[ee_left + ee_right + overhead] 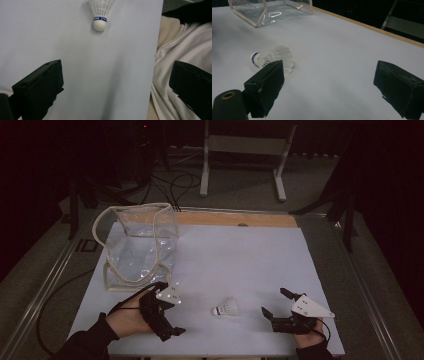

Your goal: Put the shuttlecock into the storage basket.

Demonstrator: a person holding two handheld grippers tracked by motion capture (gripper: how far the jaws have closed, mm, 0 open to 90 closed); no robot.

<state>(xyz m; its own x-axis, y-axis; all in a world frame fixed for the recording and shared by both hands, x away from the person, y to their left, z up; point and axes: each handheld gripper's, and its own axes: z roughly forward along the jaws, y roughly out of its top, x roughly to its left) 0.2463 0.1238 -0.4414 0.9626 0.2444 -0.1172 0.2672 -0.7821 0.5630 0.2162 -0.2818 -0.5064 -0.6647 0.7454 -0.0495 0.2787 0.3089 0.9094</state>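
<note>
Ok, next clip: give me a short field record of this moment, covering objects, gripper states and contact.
surface: white table top
shuttlecock: lying on its side between the two grippers, cork end toward the left gripper
clear bag: standing open at the far left of the table
left gripper: open, empty
right gripper: open, empty
contact: neither gripper touches the shuttlecock

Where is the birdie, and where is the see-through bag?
shuttlecock (225, 309): high view, on its white feather skirt.
clear plastic bag (141, 249): high view, on its see-through side wall.
</note>
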